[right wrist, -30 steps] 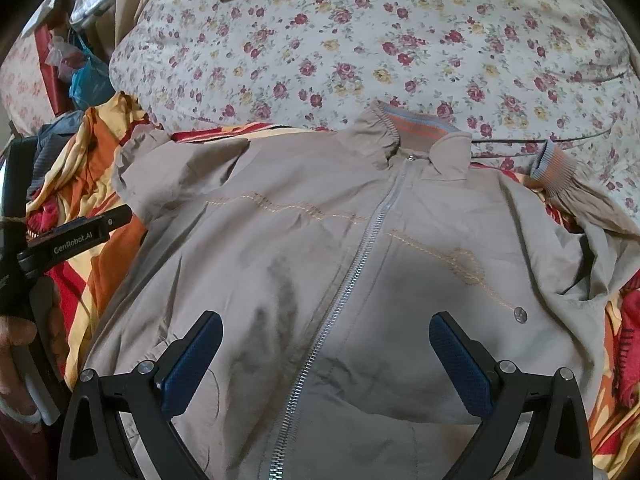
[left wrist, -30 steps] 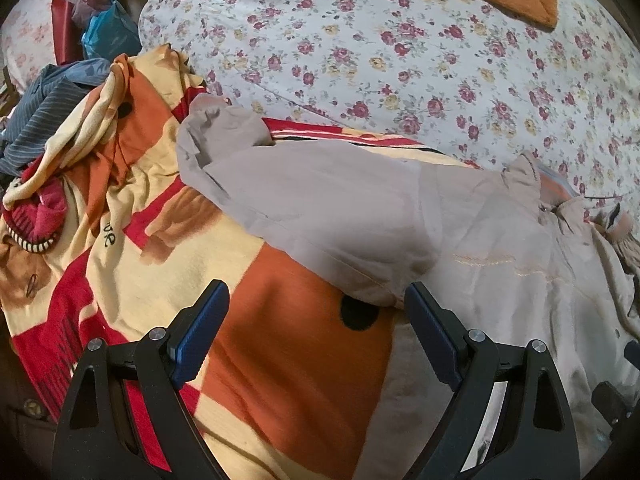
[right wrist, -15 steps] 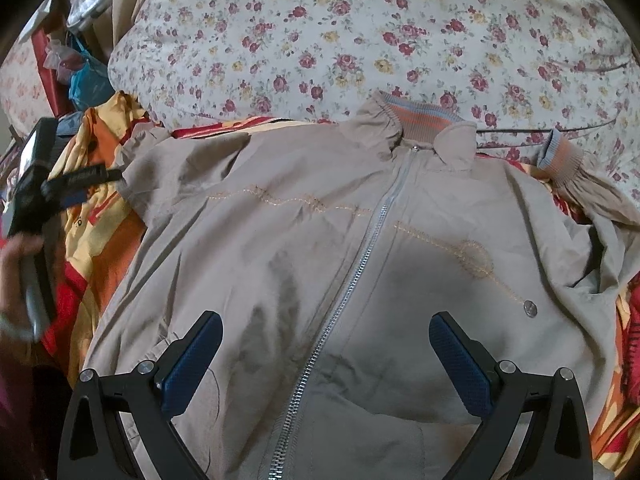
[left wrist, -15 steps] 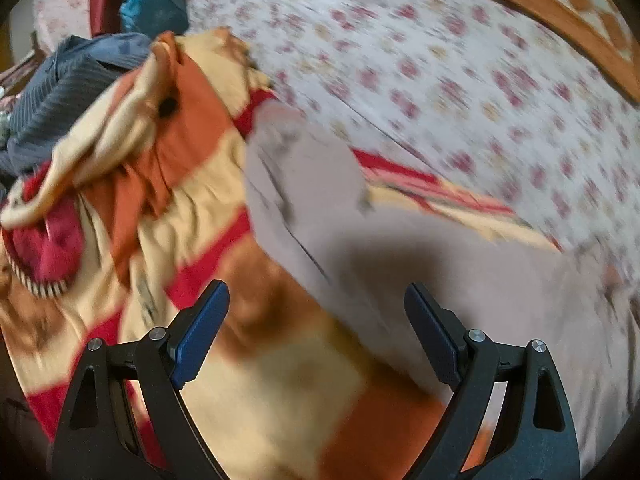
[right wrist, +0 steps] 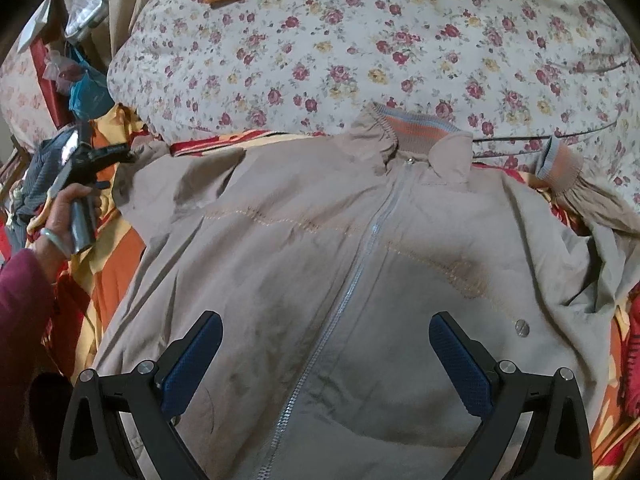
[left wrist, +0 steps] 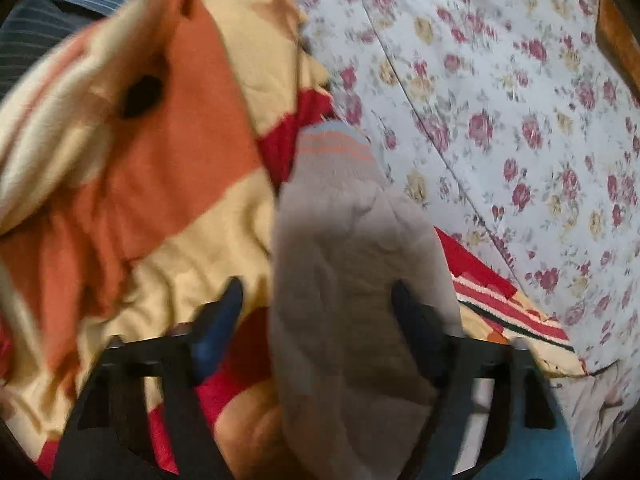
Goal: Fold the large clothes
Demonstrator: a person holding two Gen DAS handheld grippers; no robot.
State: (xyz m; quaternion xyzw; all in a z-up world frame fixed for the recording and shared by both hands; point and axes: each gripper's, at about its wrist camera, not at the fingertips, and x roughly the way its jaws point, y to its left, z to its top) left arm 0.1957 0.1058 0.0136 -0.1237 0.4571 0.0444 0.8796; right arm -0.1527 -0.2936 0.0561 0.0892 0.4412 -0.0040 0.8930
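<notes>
A beige zip-up jacket (right wrist: 280, 260) lies front up and spread flat on the bed, its collar (right wrist: 416, 128) at the far side. My right gripper (right wrist: 326, 356) hovers open over the jacket's lower front, straddling the zipper (right wrist: 360, 256). My left gripper (left wrist: 316, 316) is at the jacket's left sleeve (left wrist: 344, 260), whose striped cuff (left wrist: 332, 152) points away. Its jaws are closing with the sleeve between them; the left pad still stands apart from the cloth. In the right wrist view the left gripper (right wrist: 120, 154) is at the far left, held by a hand (right wrist: 60, 208).
An orange, yellow and red blanket (left wrist: 160, 200) lies under the jacket. A floral quilt (left wrist: 520, 120) bulges behind it. Dark striped clothes (left wrist: 60, 12) are piled at the far left. The jacket's other sleeve, with its cuff (right wrist: 558, 164), is bunched at the right.
My left gripper has swept left along the jacket to the sleeve end, and its jaws have narrowed around the sleeve. The right gripper has stayed put.
</notes>
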